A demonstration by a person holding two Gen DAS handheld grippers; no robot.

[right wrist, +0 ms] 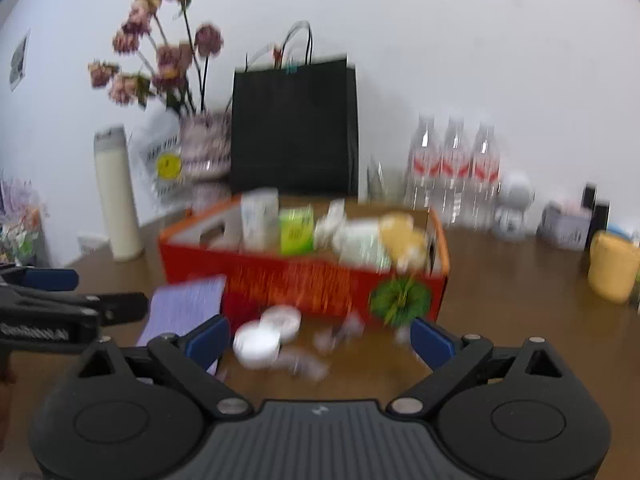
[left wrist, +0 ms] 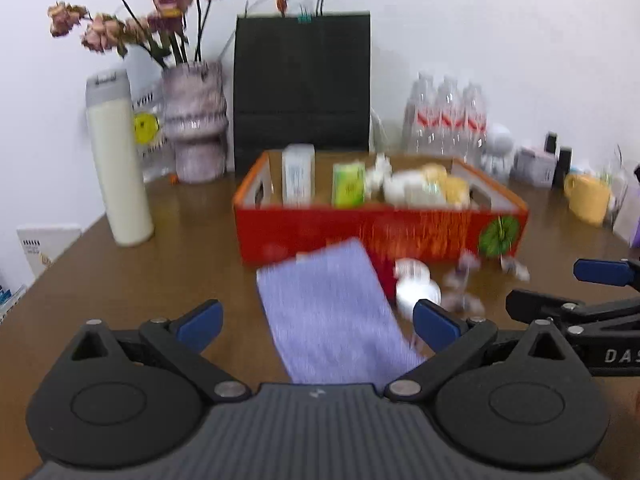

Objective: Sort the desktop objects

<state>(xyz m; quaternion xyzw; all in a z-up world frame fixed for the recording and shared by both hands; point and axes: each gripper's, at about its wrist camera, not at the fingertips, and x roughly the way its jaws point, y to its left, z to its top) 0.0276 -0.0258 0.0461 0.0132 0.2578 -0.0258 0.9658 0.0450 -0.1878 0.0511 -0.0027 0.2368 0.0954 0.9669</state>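
Both grippers, left & right, fingers wide apart, empty; blurred approach risks knocking white jars off-target.

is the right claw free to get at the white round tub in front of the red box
Probably yes. The right claw stands open and empty, and the white round tub lies on bare table ahead, nothing between; only the purple cloth lies beside.

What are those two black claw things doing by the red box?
Someone is tidying a desk with a hand-held gripper in each hand. The left hand-held gripper and the right hand-held gripper are both open and holding nothing. They point at the things lying on the table in front of the red box: a purple cloth and two small white jars. The box already holds several things.
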